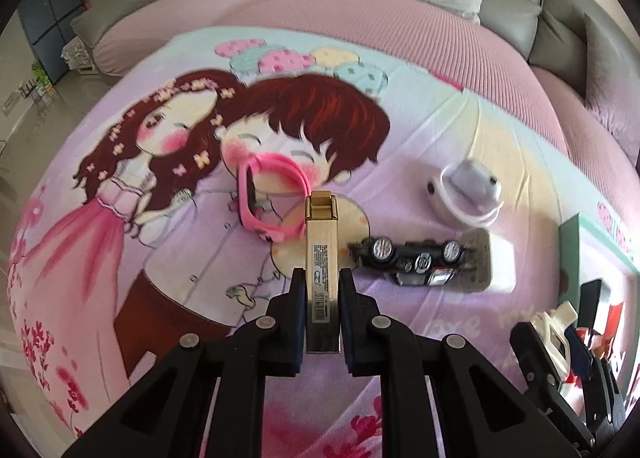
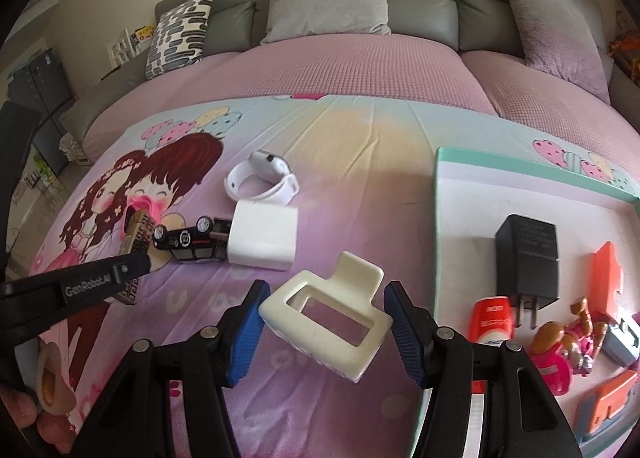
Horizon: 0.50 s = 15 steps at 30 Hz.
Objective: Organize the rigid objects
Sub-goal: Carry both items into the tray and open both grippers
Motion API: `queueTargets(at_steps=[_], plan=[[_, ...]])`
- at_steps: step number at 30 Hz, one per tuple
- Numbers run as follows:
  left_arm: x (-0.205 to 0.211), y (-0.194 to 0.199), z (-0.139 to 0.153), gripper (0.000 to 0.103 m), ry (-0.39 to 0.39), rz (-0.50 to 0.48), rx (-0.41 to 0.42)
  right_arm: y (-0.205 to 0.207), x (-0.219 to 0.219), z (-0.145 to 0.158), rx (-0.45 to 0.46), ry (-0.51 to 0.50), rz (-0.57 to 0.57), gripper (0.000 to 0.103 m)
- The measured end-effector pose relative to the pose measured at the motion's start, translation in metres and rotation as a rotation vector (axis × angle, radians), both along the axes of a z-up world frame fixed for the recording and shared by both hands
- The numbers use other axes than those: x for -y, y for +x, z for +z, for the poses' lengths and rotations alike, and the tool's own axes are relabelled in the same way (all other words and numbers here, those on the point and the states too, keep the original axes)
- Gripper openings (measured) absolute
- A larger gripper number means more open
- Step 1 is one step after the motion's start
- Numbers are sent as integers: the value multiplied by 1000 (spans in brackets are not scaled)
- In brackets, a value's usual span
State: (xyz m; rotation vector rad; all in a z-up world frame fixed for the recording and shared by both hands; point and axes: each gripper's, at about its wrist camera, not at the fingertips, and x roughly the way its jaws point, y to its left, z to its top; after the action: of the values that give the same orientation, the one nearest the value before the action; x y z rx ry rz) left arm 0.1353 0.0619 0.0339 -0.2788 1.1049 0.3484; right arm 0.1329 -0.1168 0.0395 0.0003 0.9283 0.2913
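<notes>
Left tool (image 1: 322,278) pinches a slim gold case (image 1: 321,258) lengthwise between pressed-in fingers, raised over the printed blanket (image 1: 160,238), apparently ready to carry. Right tool (image 2: 324,322) grips a cream hair claw (image 2: 326,322) between its blue pads (image 2: 244,332); contact looks light on the right side. Both probably belong in the teal-edged tray (image 2: 520,170), where a black charger (image 2: 526,258) and small toys already lie. Waiting on the blanket: a pink watch (image 1: 266,198), a white watch (image 2: 262,178), an overturned toy car (image 2: 188,238) touching a white adapter (image 2: 264,238).
</notes>
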Motion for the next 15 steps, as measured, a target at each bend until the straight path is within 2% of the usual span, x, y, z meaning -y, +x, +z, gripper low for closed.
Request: queueTargets(at_steps=[7,15], plan=[[25,6,21,16,1,-81,88,-5,20,21,49,18,-34,62],[80,17,30,16,-66,-217,156,-12,70,34,111,-36,-144,62]])
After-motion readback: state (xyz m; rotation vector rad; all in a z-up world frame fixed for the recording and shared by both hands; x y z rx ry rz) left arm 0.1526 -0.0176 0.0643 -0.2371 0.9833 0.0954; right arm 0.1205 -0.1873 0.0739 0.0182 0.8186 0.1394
